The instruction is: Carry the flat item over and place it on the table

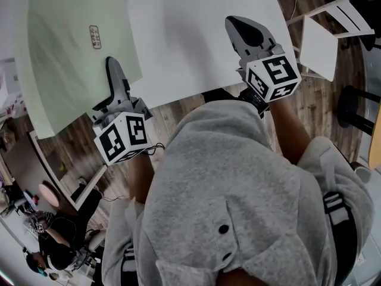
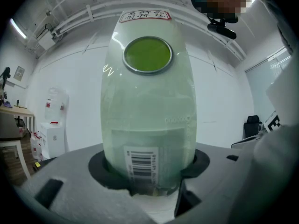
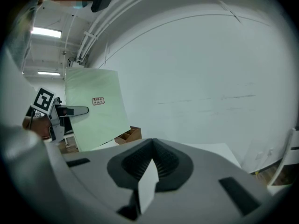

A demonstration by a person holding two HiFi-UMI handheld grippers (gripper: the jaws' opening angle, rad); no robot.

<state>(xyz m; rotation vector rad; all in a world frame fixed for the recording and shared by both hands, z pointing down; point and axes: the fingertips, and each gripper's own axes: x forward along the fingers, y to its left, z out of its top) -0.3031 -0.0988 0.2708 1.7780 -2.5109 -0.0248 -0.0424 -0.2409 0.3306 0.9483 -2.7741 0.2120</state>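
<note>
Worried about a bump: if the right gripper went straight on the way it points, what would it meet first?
Probably the white table top: the right gripper, its tongs together and empty, points across it at a slant, with nothing showing in between. Depth is hard to judge.

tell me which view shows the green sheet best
Head view: the green sheet shows large and face-on, label and left gripper both visible. Left gripper view shows it warped, close up; right gripper view shows it small, at left.
</note>
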